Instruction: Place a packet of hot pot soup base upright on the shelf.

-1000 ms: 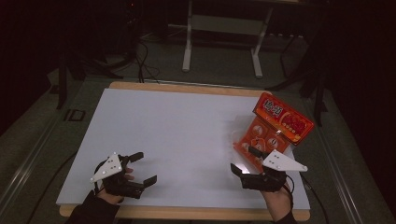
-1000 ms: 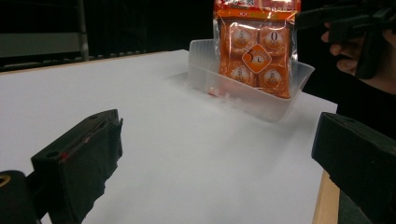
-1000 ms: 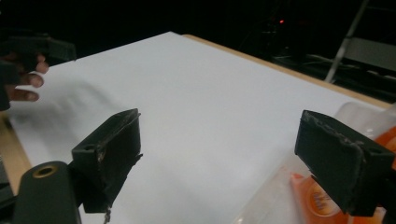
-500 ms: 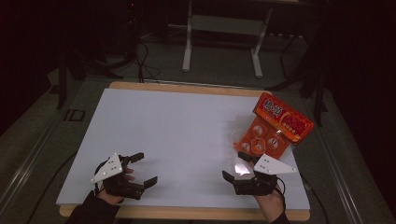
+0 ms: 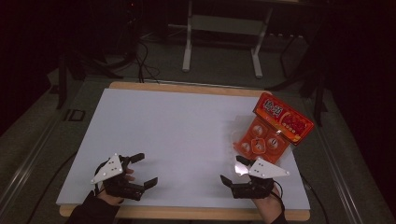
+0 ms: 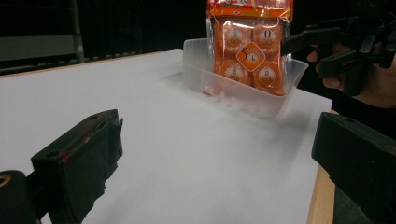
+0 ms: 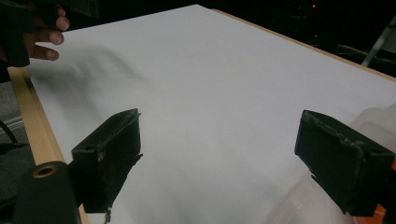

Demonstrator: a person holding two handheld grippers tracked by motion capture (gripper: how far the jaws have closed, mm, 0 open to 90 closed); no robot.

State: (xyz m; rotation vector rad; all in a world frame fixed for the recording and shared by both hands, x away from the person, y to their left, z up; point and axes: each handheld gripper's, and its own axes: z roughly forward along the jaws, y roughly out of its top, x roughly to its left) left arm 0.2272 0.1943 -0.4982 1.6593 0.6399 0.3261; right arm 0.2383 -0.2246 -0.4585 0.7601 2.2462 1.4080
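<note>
Right now we hold both tools low along the near edge of the white-topped desk (image 5: 187,135) with its wooden rim: our left black two-jaw gripper (image 5: 140,170) near the near left corner, its jaws spread wide and empty, and our right black two-jaw gripper (image 5: 232,170) toward the near right corner, also wide and gripping nothing. Just beyond the right one, by the desk's right edge, the orange printed snack packet (image 5: 275,130) stands tilted in a shallow clear plastic tray (image 6: 243,91). We judge the tray light and slippery, so a careless nudge could shove it off the right edge, or tip the leaning packet out before we grip it.
</note>
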